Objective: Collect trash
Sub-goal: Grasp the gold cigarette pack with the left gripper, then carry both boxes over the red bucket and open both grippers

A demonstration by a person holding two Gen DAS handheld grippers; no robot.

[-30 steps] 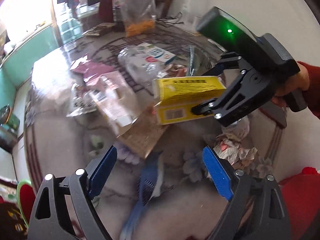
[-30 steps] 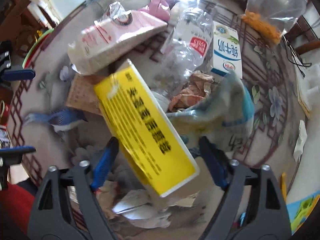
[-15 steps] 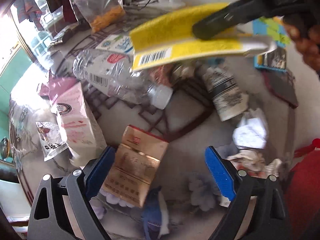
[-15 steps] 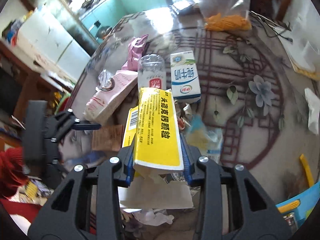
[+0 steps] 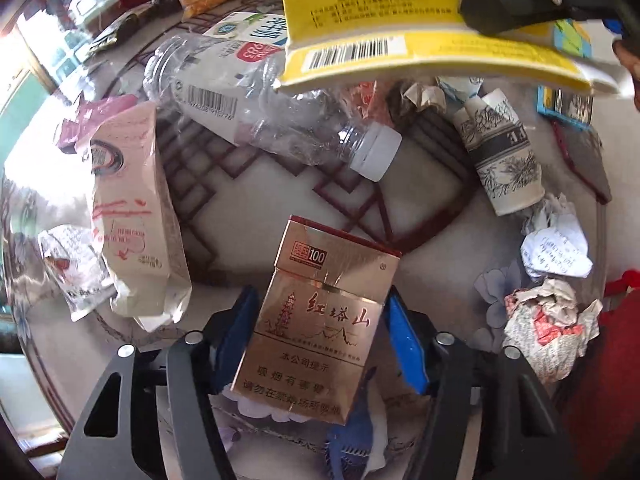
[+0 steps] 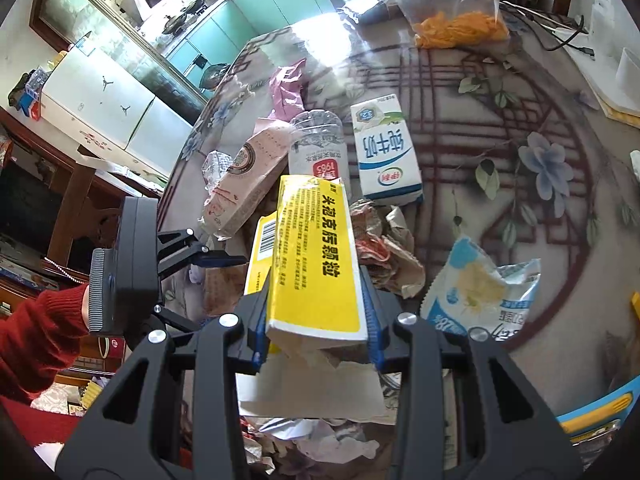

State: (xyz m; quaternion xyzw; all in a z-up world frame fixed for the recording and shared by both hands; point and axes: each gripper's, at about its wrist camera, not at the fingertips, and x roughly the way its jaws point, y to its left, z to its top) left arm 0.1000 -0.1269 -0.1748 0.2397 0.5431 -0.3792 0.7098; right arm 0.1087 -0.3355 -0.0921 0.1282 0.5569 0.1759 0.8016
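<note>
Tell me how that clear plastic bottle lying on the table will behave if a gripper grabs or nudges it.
The clear plastic bottle lies on its side, so a nudge would probably roll it. It looks empty and dented, so likely light, and its thin walls may buckle under the pads. The smooth plastic could slip; the white cap end looks stiffer.

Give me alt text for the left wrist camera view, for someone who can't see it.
The left gripper has just been closing around a gold cigarette pack lying on a glass-topped table. Around it lie a clear plastic bottle, a pink carton, a paper cup and crumpled paper; above, a yellow box is held.
</note>
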